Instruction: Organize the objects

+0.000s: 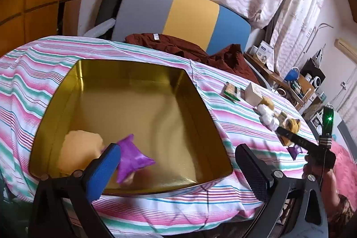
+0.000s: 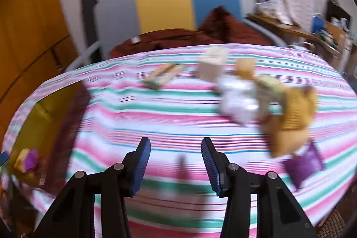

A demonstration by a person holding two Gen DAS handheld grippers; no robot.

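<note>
Left gripper [image 1: 178,162] wide over gold tin [image 1: 189,90]

I see a sheet [image 1: 223,117] with pink, green, blue and white stripes. On it sits a shiny gold tin [image 1: 138,104]. Inside the tin, near its front edge, lie a purple packet [image 1: 131,157] and a pale orange lump [image 1: 78,151]. My left gripper [image 1: 178,166] is black with one blue pad. Near the sheet's right edge lies another purple packet [image 2: 304,163]. A dark red cloth [image 1: 185,48] lies at the far edge.
</note>
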